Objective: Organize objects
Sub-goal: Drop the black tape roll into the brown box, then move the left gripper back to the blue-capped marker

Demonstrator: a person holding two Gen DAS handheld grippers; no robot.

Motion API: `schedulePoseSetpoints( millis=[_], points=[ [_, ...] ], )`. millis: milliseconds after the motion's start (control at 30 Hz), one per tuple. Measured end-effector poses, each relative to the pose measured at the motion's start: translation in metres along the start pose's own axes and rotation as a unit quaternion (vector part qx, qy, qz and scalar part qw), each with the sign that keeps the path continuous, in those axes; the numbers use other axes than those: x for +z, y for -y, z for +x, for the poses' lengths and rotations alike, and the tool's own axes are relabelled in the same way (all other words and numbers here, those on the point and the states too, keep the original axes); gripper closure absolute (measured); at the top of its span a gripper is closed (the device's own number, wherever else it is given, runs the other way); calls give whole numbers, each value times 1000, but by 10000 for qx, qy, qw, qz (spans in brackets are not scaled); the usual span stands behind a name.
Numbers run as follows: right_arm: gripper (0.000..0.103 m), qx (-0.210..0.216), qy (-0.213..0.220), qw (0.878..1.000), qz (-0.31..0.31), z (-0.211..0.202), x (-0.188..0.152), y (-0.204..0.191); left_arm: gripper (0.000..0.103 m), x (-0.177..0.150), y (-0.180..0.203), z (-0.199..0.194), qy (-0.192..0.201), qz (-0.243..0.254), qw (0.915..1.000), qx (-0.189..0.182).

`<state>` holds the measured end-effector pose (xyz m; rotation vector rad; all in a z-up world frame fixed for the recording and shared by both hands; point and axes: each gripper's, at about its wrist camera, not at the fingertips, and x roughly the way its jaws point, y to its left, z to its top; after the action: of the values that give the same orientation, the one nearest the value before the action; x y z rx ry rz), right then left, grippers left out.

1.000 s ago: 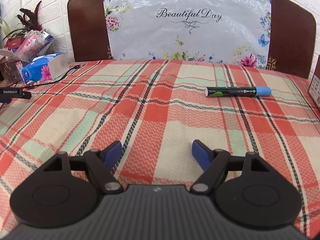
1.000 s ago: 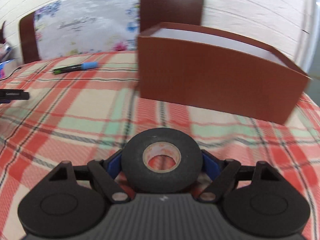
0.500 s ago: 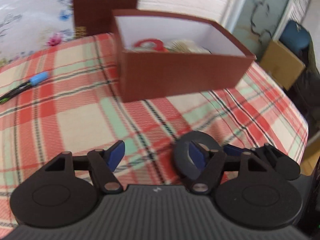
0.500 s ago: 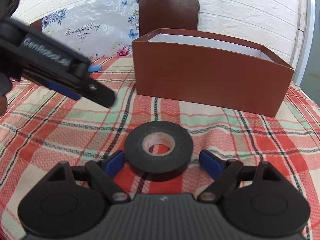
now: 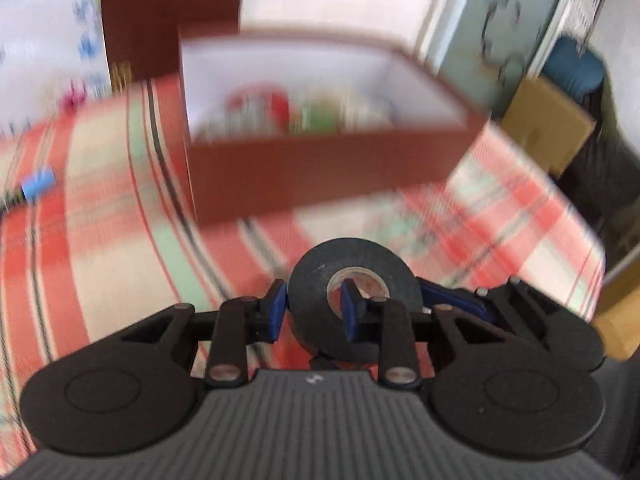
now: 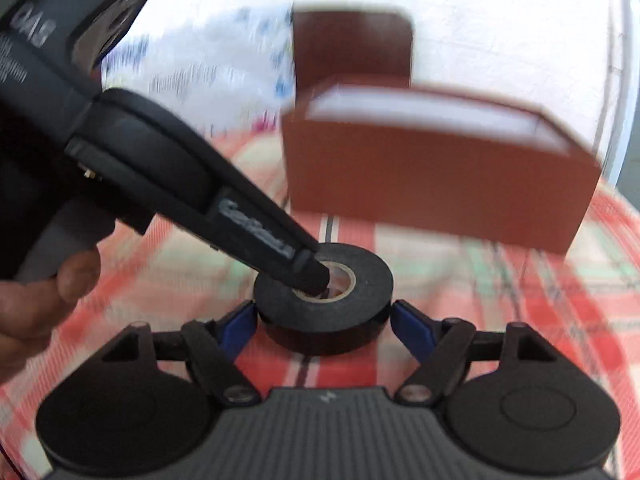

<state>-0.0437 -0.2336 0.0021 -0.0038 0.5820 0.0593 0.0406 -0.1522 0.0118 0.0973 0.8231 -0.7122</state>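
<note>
A black tape roll [image 5: 356, 276] lies on the plaid cloth in front of the brown box [image 5: 320, 176]. My left gripper [image 5: 313, 312] is closing on the roll's wall, one blue pad outside and the other inside the hole. In the right wrist view it reaches in from the upper left, its tip [image 6: 316, 276] in the core of the roll [image 6: 360, 284]. My right gripper [image 6: 323, 322] is closing too. Its pads flank the near side of the roll without a clear press. Its fingers [image 5: 440, 298] show just right of the roll.
The box [image 6: 432, 192] is open on top, with blurred red and green items [image 5: 280, 108] inside. A blue-capped marker [image 5: 38, 182] lies at far left. The table's edge drops off at right, near a cardboard carton [image 5: 548, 124]. A hand [image 6: 36, 300] grips the left tool.
My right gripper let the roll go onto the cloth. My left gripper swung right from the marker to the roll, put one finger in its hole and closed on its wall.
</note>
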Motion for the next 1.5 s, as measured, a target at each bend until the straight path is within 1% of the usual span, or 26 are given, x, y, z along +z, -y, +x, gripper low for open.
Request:
schedulePoseSetpoints(
  millis=[100, 133, 200, 300, 333, 367, 400, 433, 467, 500, 533, 567, 633, 767, 867, 1000, 1100, 1167, 1267, 1333, 1367, 1500],
  points=[
    [27, -120, 669, 9976, -122, -10, 29, 4, 72, 35, 2, -14, 557, 95, 9984, 47],
    [27, -190, 857, 9959, -211, -9, 40, 5, 72, 47, 3, -12, 671, 113, 9976, 93],
    [27, -321, 1130, 9924, -364, 0, 63, 10, 72, 72, -1, 1, 758, 60, 9970, 139],
    [27, -452, 1216, 9911, -282, 29, 92, 25, 71, 101, -10, 32, 851, -234, 9959, 185],
    [27, -498, 1206, 9911, -257, 42, 99, 30, 67, 107, -13, 42, 902, -324, 9951, 242],
    [28, -588, 1197, 9908, -233, 56, 105, 35, 64, 112, -15, 52, 903, -368, 9945, 381],
    [22, -735, 1207, 9897, -227, 70, 108, 39, 64, 116, -16, 60, 853, -373, 9940, 581],
    [22, -893, 1109, 9894, -284, 84, 110, 41, 64, 117, -17, 63, 790, -390, 9933, 750],
    [24, -1029, 936, 9898, -304, 95, 110, 44, 64, 116, -19, 64, 780, -431, 9930, 771],
    [26, -1038, 847, 9908, -208, 99, 109, 48, 64, 113, -20, 62, 808, -433, 9933, 710],
    [25, -929, 872, 9918, -53, 97, 106, 52, 64, 111, -22, 59, 847, -386, 9929, 735],
    [24, -814, 934, 9922, 128, 90, 102, 56, 63, 108, -22, 56, 885, -319, 9919, 857],
    [22, -814, 1065, 9905, 310, 76, 95, 58, 62, 103, -18, 48, 905, -243, 9901, 1048],
    [22, -817, 1150, 9862, 868, 47, 84, 66, 59, 91, -13, 28, 810, -261, 9912, 1010],
    [22, -868, 1166, 9823, 1181, 24, 78, 66, 55, 78, -4, 15, 806, -120, 9897, 1177],
    [22, -852, 988, 9778, 1642, -6, 63, 87, 51, 57, 3, -2, 746, -31, 9895, 1237],
    [22, -711, 680, 9732, 2076, -12, 55, 101, 49, 45, 5, -9, 669, -21, 9890, 1322],
    [22, -604, 545, 9701, 2285, -18, 50, 103, 49, 36, 5, -12, 568, -41, 9889, 1371],
    [22, -456, 452, 9658, 2513, -28, 47, 103, 48, 25, 2, -16, 461, -80, 9882, 1461],
    [22, -375, 458, 9648, 2563, -31, 50, 100, 47, 18, 0, -20, 468, -75, 9862, 1583],
    [22, -363, 476, 9654, 2536, -34, 52, 97, 47, 13, 0, -23, 491, -67, 9852, 1639],
    [22, -307, 532, 9699, 2356, -42, 56, 82, 39, 7, -7, -30, 552, -114, 9814, 1833]
  ],
)
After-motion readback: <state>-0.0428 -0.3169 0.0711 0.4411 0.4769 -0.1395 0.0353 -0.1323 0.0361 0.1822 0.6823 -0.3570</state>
